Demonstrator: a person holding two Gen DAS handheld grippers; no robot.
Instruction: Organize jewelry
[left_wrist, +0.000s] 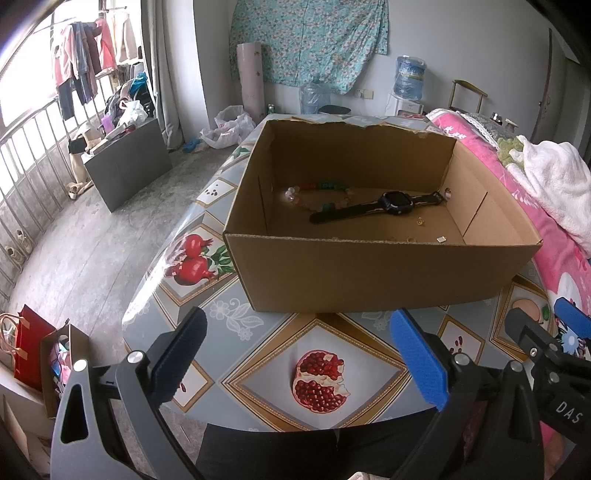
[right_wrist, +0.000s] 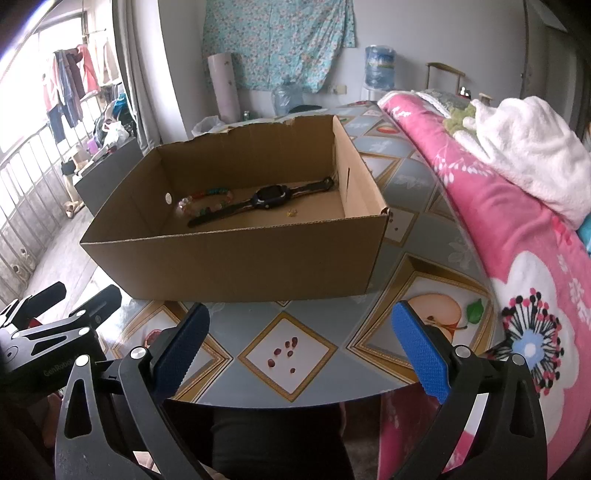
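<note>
An open cardboard box (left_wrist: 369, 273) (right_wrist: 229, 262) stands on the table. Inside lie a black watch (left_wrist: 384, 206) (right_wrist: 258, 201), a coloured bead bracelet (left_wrist: 317, 192) (right_wrist: 207, 201) and small gold pieces (left_wrist: 420, 221) (right_wrist: 291, 212). My left gripper (left_wrist: 299, 354) is open and empty, held low over the table's front edge, short of the box. My right gripper (right_wrist: 301, 354) is open and empty, beside it to the right. Each gripper shows at the edge of the other's view: the right one (left_wrist: 546, 332), the left one (right_wrist: 74, 306).
The table (left_wrist: 258, 347) (right_wrist: 406, 280) has a fruit-print cover. A pink floral quilt (right_wrist: 517, 229) and white blanket (right_wrist: 528, 155) lie along its right side. Bags (left_wrist: 33, 347) sit on the floor at left. Water jugs (left_wrist: 410, 77) stand by the far wall.
</note>
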